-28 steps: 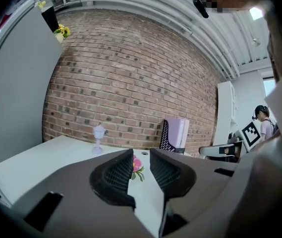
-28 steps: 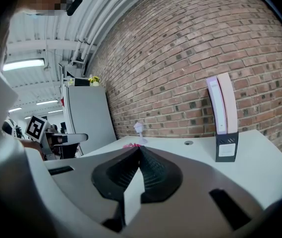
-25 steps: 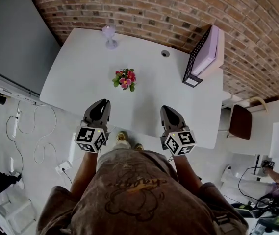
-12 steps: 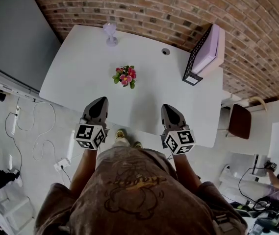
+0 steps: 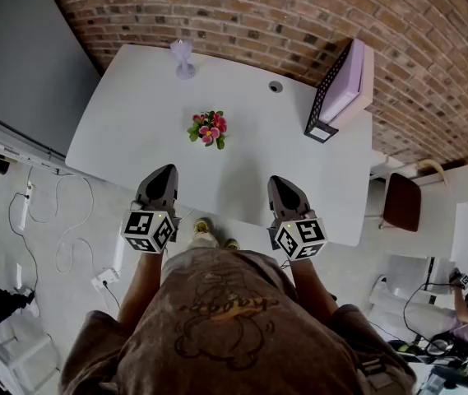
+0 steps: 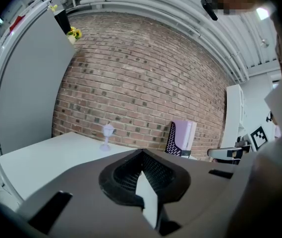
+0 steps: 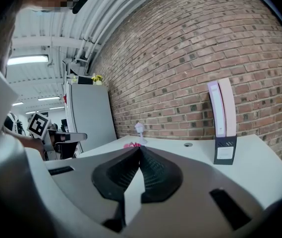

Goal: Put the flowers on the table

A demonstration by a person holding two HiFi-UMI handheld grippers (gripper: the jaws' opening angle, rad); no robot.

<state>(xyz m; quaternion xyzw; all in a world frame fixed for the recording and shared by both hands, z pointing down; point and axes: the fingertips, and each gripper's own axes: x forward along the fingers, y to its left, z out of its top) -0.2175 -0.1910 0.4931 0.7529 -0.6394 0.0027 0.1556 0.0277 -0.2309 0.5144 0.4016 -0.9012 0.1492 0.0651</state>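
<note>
My left claw (image 5: 164, 176) and right claw (image 5: 282, 185) are both closed tight with nothing in them, hovering side by side over the near edge of the white surface (image 5: 127, 122). The small bunch of pink flowers (image 5: 209, 129) lies on the surface's middle, at about twelve o'clock from me, well apart from both claws. A lilac goblet (image 5: 183, 58) stands at eleven o'clock and a file holder (image 5: 340, 91) at two.

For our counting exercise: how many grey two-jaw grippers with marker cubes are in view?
2. The grey left gripper is over the white table's near edge; the grey right gripper is over it further right. No others visible.
</note>
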